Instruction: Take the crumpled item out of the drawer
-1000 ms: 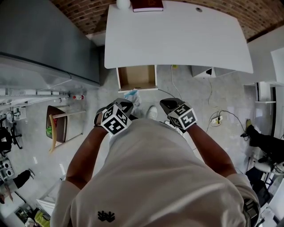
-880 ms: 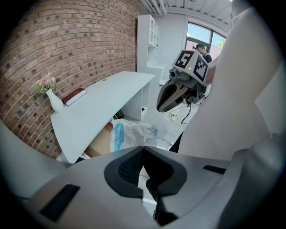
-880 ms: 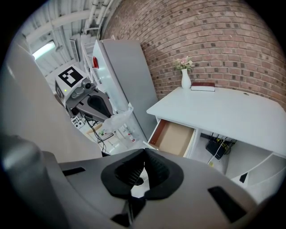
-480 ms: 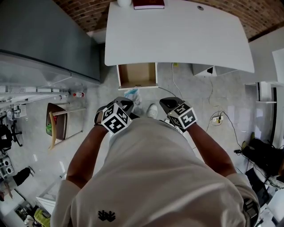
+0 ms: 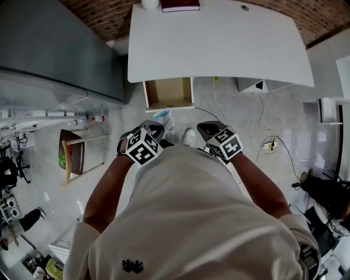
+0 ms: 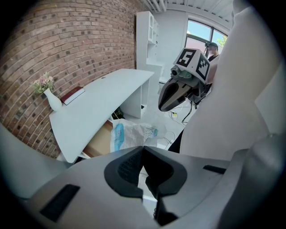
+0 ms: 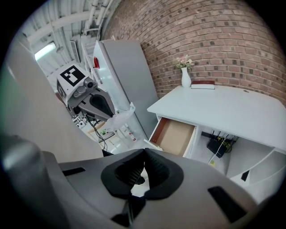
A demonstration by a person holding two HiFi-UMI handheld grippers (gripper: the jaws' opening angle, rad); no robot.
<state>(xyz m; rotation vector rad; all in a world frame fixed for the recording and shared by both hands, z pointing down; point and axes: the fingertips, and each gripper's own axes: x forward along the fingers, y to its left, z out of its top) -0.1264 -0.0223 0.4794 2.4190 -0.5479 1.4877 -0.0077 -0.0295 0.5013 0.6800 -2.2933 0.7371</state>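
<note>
The crumpled item, a white plastic bag with blue print (image 5: pixel 163 117), hangs from my left gripper (image 5: pixel 155 129), which is shut on it; the bag (image 6: pixel 132 134) bunches out just past the closed tips of the left gripper (image 6: pixel 143 150). The right gripper view shows the bag (image 7: pixel 119 120) dangling in the air. The open drawer (image 5: pixel 168 94) under the white desk (image 5: pixel 219 44) shows a bare brown bottom (image 7: pixel 173 136). My right gripper (image 5: pixel 207 130) is held beside the left, in front of the person's chest. The right gripper (image 7: pixel 144 154) has its jaws shut, nothing between them.
A vase (image 7: pixel 185 77) and a red book (image 5: pixel 180 5) sit at the desk's far edge. A tall grey cabinet (image 5: pixel 54 49) stands left. A chair (image 5: pixel 74 156) is at the left on the floor, and cables (image 5: pixel 268 146) lie at the right.
Both grippers and the bag stay where they were. Only the head view has drifted slightly, and a person at the right edge has shifted.
</note>
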